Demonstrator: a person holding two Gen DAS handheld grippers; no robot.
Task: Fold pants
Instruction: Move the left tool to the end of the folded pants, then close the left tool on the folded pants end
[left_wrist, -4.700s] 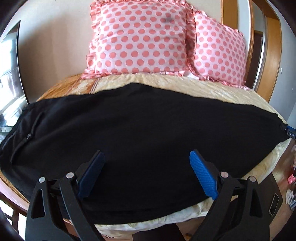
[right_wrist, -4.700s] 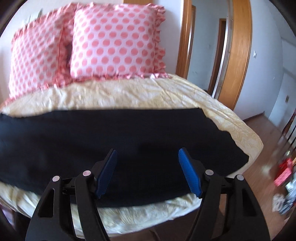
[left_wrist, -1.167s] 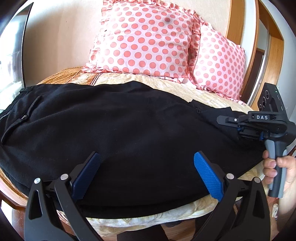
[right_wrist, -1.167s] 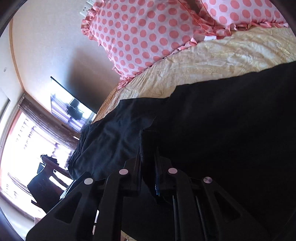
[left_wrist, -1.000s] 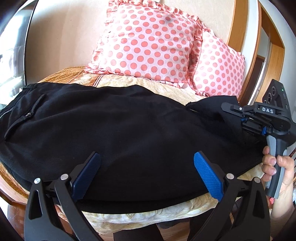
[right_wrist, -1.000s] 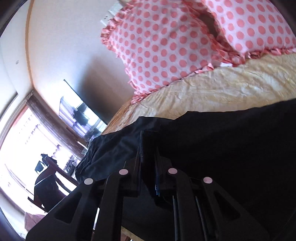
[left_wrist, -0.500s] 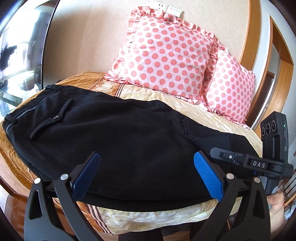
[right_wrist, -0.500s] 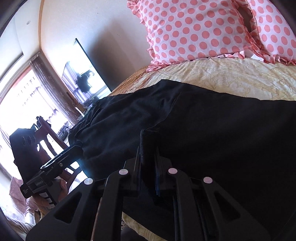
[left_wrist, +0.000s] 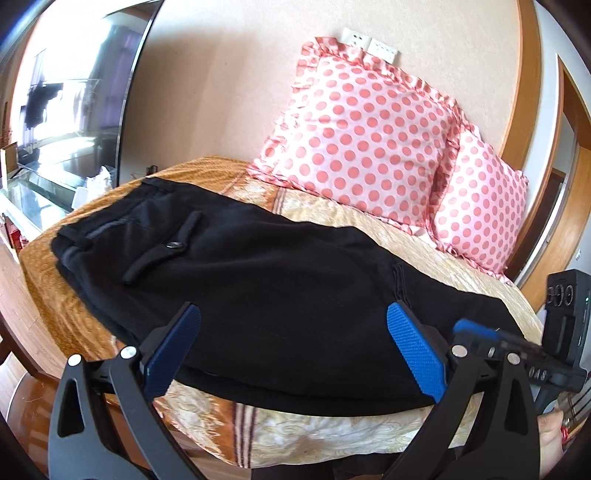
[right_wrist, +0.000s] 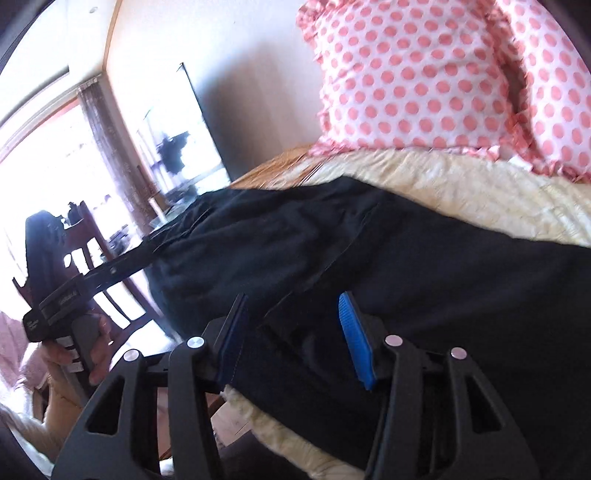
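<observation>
Black fabric pants (left_wrist: 280, 280) doubled over on yellow-quilted bed (left_wrist: 443, 254) | left tool (left_wrist: 295, 350) spread wide, empty | right tool (right_wrist: 291, 339) parted, gripping nothing

Daylight floods both views. In the right wrist view the window (right_wrist: 55, 155) at upper left is blown out white and the whole frame is motion-smeared. The left wrist view is sharp; the polka-dot pillow (left_wrist: 362, 136) is sunlit, the black pants (left_wrist: 277, 280) lose detail, and the edges curve and darken.
</observation>
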